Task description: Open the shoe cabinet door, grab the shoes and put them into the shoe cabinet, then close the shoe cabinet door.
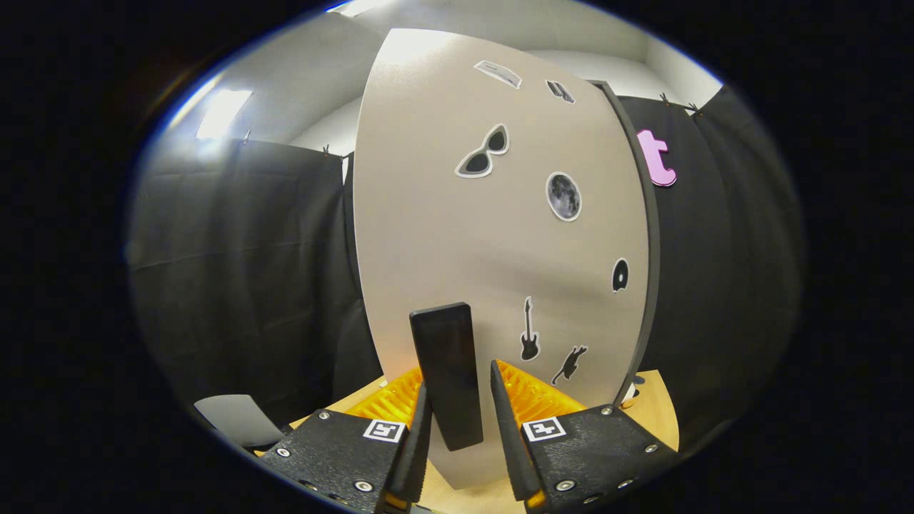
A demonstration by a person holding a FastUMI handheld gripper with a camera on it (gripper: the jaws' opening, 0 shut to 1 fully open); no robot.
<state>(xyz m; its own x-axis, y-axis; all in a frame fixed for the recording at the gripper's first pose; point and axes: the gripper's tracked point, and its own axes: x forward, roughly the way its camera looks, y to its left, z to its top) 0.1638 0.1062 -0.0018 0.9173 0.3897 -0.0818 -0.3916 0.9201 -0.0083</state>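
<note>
The shoe cabinet door (457,235) is a tall silver panel with several stickers, standing close ahead and seen at a slant, with its dark right edge (646,235) showing. Its black upright handle (446,371) sits between the fingers of my gripper (458,389). The left finger (418,428) touches the handle's left side. A thin strip of door shows between the handle and the right finger (510,428), so the jaws stand slightly open around the handle. The cabinet's inside is hidden behind the door.
A light wooden surface (657,414) lies under the door's lower right corner. A flat grey object (235,417) lies low on the left. Black cloth walls stand on both sides of the door.
</note>
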